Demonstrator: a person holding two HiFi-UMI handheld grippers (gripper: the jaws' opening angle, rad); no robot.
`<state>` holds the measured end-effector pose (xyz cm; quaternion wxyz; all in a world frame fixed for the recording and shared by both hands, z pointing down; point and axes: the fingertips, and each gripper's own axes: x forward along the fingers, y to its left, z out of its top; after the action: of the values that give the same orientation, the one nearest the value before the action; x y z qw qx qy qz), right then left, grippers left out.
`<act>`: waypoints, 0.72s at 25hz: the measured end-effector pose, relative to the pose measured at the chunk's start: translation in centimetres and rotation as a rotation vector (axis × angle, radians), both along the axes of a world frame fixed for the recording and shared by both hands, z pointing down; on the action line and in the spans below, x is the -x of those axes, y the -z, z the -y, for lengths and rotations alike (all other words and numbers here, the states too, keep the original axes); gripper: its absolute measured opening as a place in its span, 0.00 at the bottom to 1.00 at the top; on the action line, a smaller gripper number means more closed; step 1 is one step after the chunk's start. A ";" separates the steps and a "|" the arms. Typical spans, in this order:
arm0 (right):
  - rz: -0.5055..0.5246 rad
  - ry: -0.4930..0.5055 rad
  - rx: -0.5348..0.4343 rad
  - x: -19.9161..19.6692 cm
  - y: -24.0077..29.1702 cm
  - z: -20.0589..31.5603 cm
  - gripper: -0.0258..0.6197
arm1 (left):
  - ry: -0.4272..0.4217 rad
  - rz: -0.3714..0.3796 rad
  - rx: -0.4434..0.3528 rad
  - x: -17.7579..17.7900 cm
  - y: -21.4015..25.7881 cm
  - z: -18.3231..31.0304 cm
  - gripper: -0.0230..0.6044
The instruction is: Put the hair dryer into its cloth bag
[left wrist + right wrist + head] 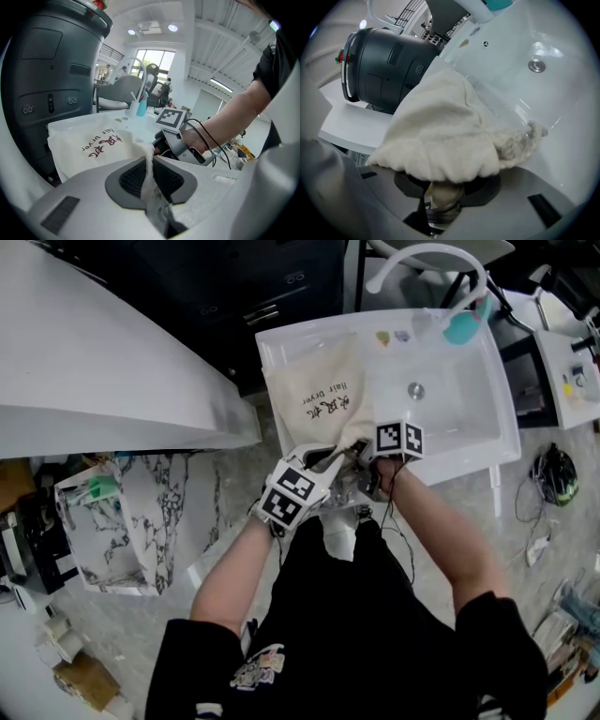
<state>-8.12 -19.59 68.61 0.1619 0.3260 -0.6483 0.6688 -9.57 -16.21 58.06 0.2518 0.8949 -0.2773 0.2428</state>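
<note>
A cream cloth bag [319,395] printed "Hair Dryer" lies over the left part of a white sink [473,442], its mouth at the sink's near edge. My left gripper [328,462] is shut on the rim of the bag's mouth, and the cloth [149,159] stands pinched between its dark pads. My right gripper [364,463] is just to its right at the same mouth. In the right gripper view the bag [440,126] drapes over the jaws, and a beige round part of the hair dryer [443,194] sits gripped between them. The rest of the dryer is hidden by cloth.
A white faucet [431,257] arches over the sink's far edge beside a teal cup [461,326]. The drain [415,390] lies mid-basin. A large dark grey appliance [42,84] stands left of the sink. Black cables run along the right wrist [394,507].
</note>
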 end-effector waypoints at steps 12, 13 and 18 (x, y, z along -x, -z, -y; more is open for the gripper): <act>0.058 0.086 -0.019 -0.1 0.9 -1.1 0.41 | 0.024 -0.012 0.000 0.2 -0.1 0.3 0.11; 0.057 0.100 -0.022 -0.2 1.1 -1.4 0.41 | 0.026 -0.011 -0.001 0.3 -0.1 0.3 0.11; 0.033 0.158 -0.006 -0.8 2.0 -3.9 0.43 | 0.038 -0.010 -0.007 0.3 0.0 0.3 0.11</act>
<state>-7.33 -15.72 66.64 0.2025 0.2634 -0.6764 0.6574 -9.82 -16.55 58.02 0.2548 0.8914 -0.2939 0.2324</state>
